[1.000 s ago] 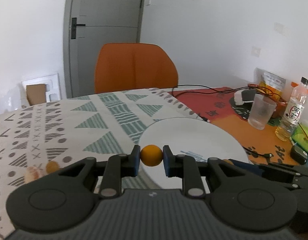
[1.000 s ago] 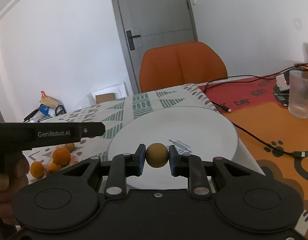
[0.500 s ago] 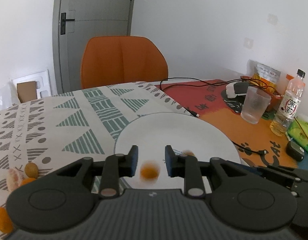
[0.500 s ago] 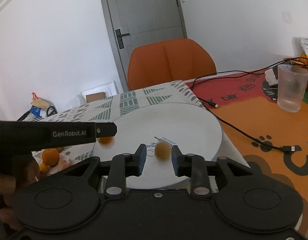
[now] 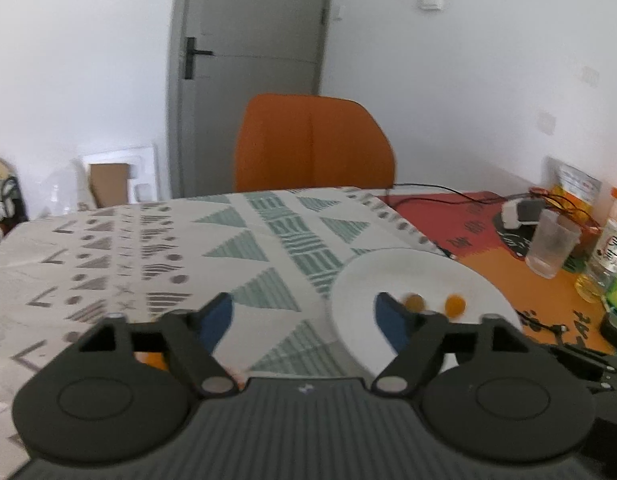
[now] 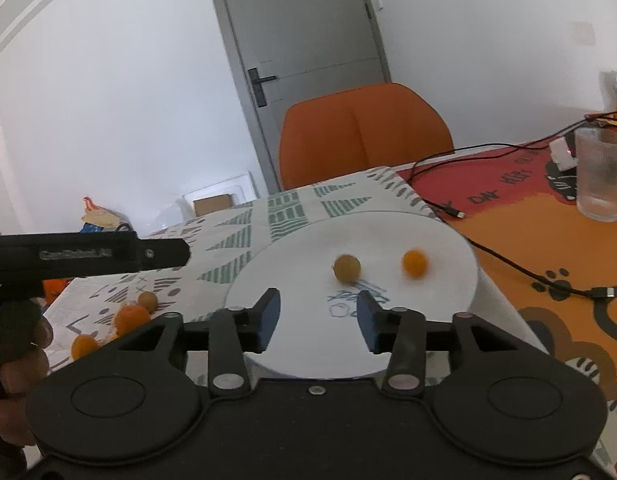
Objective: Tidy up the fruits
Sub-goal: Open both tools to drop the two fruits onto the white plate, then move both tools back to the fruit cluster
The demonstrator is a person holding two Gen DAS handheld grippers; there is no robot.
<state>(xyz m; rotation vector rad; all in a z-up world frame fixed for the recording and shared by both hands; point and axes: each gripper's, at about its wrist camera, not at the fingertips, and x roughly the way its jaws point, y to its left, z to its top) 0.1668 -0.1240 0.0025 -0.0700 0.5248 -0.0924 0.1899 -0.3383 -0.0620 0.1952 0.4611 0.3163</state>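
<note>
The right gripper hangs low over the near edge of the white plate, its jaws opening and nothing between them; just ahead of its tips a dull brownish-yellow fruit lies on the plate, and a little farther ahead and to the right a brighter orange fruit lies beside it, the two apart and both slightly blurred, so they may not have settled. The left gripper is also empty, its jaws spreading wide, with patterned cloth on the bench showing between them; from its view the same plate sits ahead and to the right, both fruits visible just past its right finger. So two fruits appear to be delivered. What is left lies to the left of the right gripper, below the dark body of the left one: a small cluster of loose fruits on the cloth, several orange ones of different sizes and a small brownish one, none touching the plate. By my reading the job is at an early stage, with most of the fruit not yet collected.
</note>
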